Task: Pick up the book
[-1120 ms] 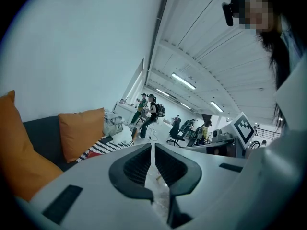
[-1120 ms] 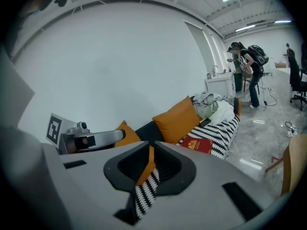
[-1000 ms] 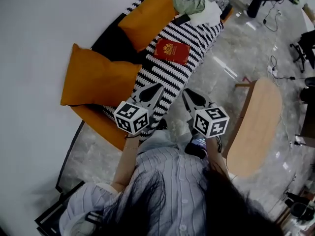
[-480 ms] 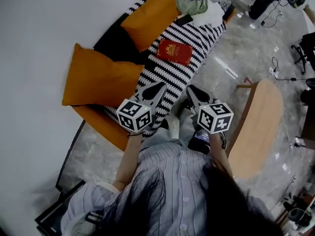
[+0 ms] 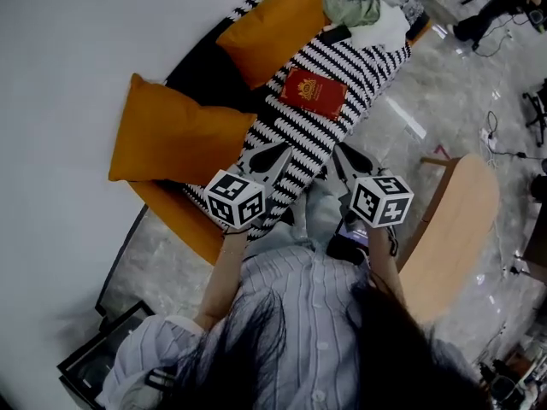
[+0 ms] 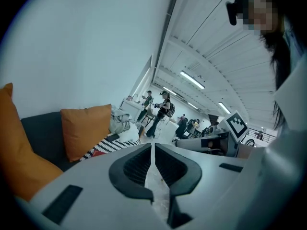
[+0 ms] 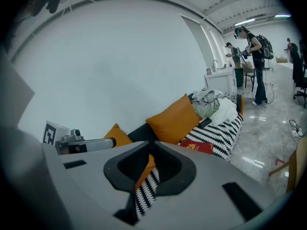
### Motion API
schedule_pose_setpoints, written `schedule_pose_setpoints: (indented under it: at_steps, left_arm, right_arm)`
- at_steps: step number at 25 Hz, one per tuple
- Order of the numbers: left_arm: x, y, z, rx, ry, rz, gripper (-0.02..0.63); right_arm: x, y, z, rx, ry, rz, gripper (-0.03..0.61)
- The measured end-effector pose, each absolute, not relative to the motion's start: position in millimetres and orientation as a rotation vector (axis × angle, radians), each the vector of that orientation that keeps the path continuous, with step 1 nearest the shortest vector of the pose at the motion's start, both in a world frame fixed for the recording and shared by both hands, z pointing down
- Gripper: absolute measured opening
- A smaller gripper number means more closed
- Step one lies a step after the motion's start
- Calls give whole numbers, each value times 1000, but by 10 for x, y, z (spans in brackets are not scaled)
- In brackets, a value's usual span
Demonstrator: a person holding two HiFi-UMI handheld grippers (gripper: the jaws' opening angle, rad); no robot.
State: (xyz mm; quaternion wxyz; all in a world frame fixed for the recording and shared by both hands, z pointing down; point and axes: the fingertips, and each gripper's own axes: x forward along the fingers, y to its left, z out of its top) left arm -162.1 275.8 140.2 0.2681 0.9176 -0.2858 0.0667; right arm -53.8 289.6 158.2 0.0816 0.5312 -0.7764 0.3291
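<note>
A red book (image 5: 314, 93) with a gold emblem lies flat on the black-and-white striped blanket (image 5: 359, 58) on the sofa. It also shows in the right gripper view, book (image 7: 197, 146), just beyond the jaws. My left gripper (image 5: 280, 152) is shut and empty over the blanket's near end, short of the book. My right gripper (image 5: 338, 153) is also shut and empty, beside the sofa's front edge and below the book. In the left gripper view my left gripper (image 6: 152, 145) has its jaws pressed together. My right gripper (image 7: 148, 145) holds nothing.
Two orange cushions (image 5: 175, 135) (image 5: 278, 26) lean on the dark sofa back. A heap of clothes (image 5: 363, 2) sits at the blanket's far end. A round wooden table (image 5: 457, 220) stands right of me on the marble floor. People (image 7: 252, 56) stand far off.
Both grippers have edged forward toward the sofa with jaws still shut. The book lies where it was on the blanket.
</note>
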Motion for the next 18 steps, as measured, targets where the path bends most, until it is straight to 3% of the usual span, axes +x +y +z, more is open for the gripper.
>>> schedule_pose_setpoints:
  at_steps: [18]
  left_arm:
    - [-980,1059,2270,2321,-919,357,14]
  right_arm:
    - [530,1250,2539,1390,-2219,1209,41]
